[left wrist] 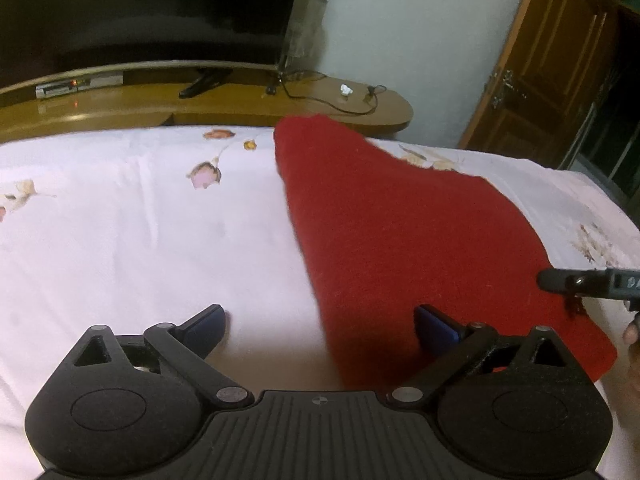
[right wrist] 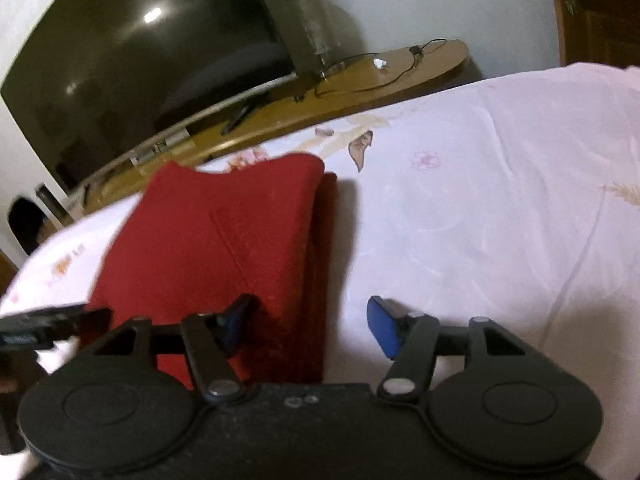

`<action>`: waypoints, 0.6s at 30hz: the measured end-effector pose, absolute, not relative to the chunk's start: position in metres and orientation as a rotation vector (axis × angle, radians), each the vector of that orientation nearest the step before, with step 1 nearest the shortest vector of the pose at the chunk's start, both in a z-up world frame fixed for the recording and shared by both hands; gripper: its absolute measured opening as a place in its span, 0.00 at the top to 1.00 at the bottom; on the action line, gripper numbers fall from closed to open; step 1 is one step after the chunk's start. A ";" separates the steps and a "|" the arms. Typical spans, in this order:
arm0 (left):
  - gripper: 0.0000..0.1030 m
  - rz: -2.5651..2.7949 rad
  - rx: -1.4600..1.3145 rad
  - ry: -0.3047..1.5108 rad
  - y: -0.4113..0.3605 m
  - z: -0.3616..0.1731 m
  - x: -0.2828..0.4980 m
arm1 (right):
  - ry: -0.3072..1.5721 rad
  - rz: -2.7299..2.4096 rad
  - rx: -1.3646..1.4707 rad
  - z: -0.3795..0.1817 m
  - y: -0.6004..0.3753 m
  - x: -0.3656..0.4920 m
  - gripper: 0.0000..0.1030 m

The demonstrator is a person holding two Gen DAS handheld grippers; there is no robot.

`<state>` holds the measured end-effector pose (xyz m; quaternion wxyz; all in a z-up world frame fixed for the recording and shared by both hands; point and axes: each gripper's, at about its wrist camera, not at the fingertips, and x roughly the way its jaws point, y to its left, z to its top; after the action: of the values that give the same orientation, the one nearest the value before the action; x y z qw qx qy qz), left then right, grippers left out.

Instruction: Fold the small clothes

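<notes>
A folded red garment (left wrist: pixel 400 232) lies flat on the white flowered bed sheet (left wrist: pixel 140 240). My left gripper (left wrist: pixel 320 326) is open over its near left edge, with one blue pad on the cloth and the other above the sheet. In the right wrist view the red garment (right wrist: pixel 224 236) shows two stacked layers, its long fold on the right. My right gripper (right wrist: pixel 310 322) is open astride the near right edge, and its pads do not press the cloth. Its black finger (left wrist: pixel 584 282) pokes in at the right of the left wrist view.
A wooden TV bench (left wrist: pixel 240 104) with a large dark television (left wrist: pixel 140 12), a black cable and a crumpled white scrap stands beyond the bed. A brown wooden door (left wrist: pixel 560 60) is at the right. Part of a hand (left wrist: pixel 632 336) shows at the far right edge.
</notes>
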<state>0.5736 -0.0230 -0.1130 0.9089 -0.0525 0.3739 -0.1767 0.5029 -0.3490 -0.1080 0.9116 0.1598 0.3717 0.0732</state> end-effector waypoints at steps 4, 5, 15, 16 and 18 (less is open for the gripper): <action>0.03 -0.459 -0.219 0.787 -0.011 -0.111 0.575 | 0.754 0.214 0.495 -0.103 -0.371 0.500 0.46; 0.05 -0.490 -0.276 0.806 -0.005 -0.113 0.578 | 0.765 0.222 0.554 -0.106 -0.379 0.502 0.44; 0.16 -0.631 -0.603 0.897 0.027 -0.145 0.602 | 0.875 0.389 0.865 -0.145 -0.415 0.525 0.33; 0.16 -0.640 -0.605 0.901 0.026 -0.146 0.604 | 0.884 0.412 0.860 -0.146 -0.413 0.529 0.38; 0.16 -0.652 -0.588 0.912 0.020 -0.146 0.610 | 0.919 0.437 0.812 -0.148 -0.405 0.541 0.54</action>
<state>0.6100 0.0199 -0.1464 0.8063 -0.2747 0.4261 -0.3047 0.5407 -0.4048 -0.1478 0.7956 0.3780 0.4277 0.2032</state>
